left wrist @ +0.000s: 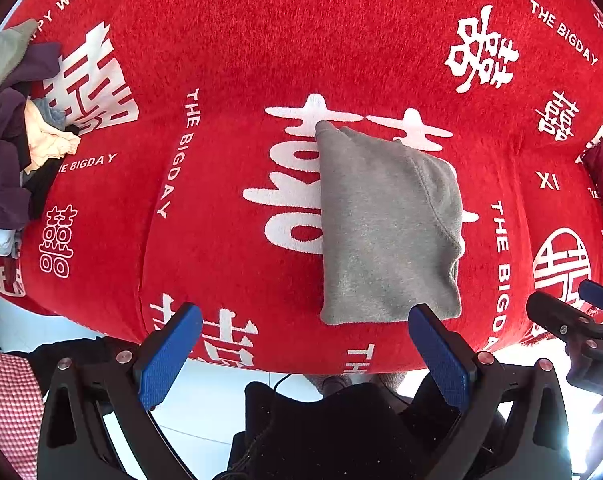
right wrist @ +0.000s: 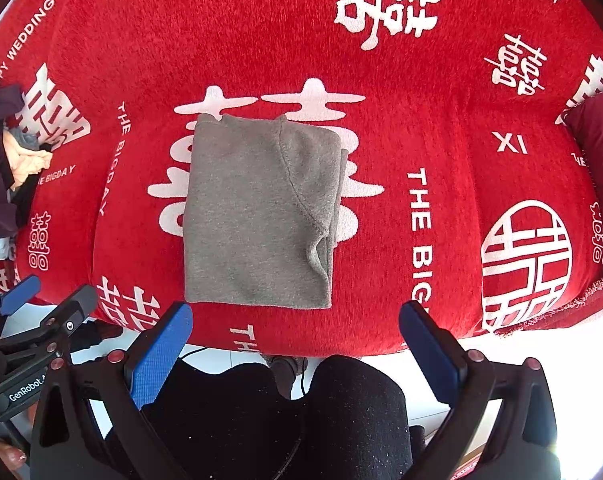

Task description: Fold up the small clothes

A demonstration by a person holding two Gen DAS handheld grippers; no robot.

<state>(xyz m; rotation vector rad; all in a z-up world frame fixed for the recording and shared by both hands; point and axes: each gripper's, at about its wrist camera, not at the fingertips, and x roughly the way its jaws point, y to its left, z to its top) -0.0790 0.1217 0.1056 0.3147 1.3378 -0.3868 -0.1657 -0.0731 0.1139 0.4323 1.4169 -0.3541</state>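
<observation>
**Grey garment lay folded on the red cover, both grippers empty**

Black trouser legs [right wrist: 333,412] of the seated person filled the bottom of both wrist views, with pale floor tiles [left wrist: 205,392] showing beside them. Just above, the left gripper [left wrist: 305,356] stood with its blue-padded fingers [left wrist: 169,356] spread wide and nothing between them. The right gripper [right wrist: 297,352] was likewise wide apart and held nothing; its blue pads [right wrist: 159,354] hung over the front edge of the seat, short of the cloth.

A grey garment [right wrist: 257,216] lay folded into a tidy, roughly rectangular shape on the red sofa cover [right wrist: 441,120], which was printed with white double-happiness characters and the words "THE BIGDAY". The garment rested flat near the front edge of the cover, a curved seam running down its right half and its layered edges showing along the right side. Neither gripper touched it.

Far to the left, well apart from the folded piece, sat a heap of unfolded clothes [left wrist: 17,148] in purple, cream, grey and black. A dark red cushion [right wrist: 597,148] lay at the right end. In the left wrist view, the right gripper appeared at the right edge.
</observation>
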